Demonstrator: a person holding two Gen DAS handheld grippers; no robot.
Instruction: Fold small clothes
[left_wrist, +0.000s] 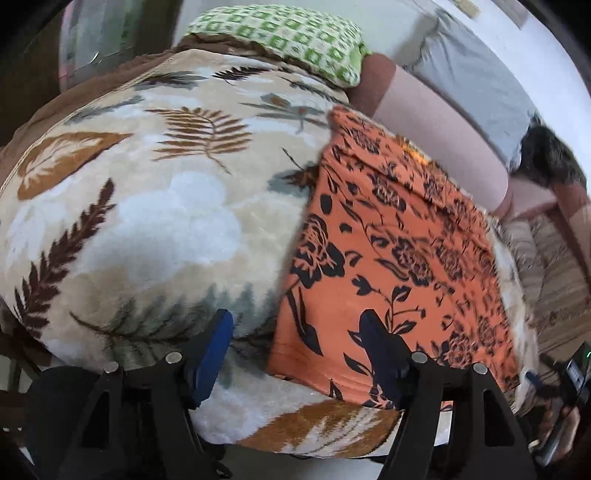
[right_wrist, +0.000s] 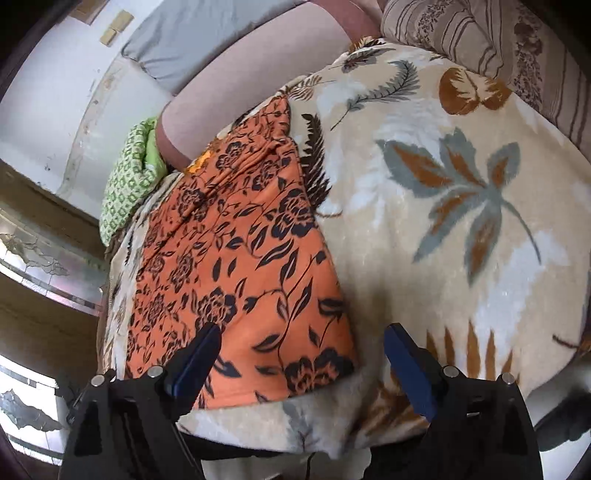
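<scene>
An orange garment with a black flower print (left_wrist: 399, 236) lies flat in a long folded strip on a cream leaf-patterned blanket (left_wrist: 155, 206). My left gripper (left_wrist: 295, 325) is open over the garment's near left corner: one blue pad stands over the blanket, the other over the orange cloth. In the right wrist view the same garment (right_wrist: 240, 258) lies to the left. My right gripper (right_wrist: 301, 334) is open above its near right corner, straddling the garment's edge. Neither gripper holds any cloth.
A green-and-white checked pillow (left_wrist: 291, 40) lies at the blanket's far end. A pink bolster (left_wrist: 436, 133) and a grey cushion (left_wrist: 476, 81) lie beside the wall. A striped brown pillow (right_wrist: 491, 40) sits at the other end. The blanket's near edge (right_wrist: 295, 432) drops off below the grippers.
</scene>
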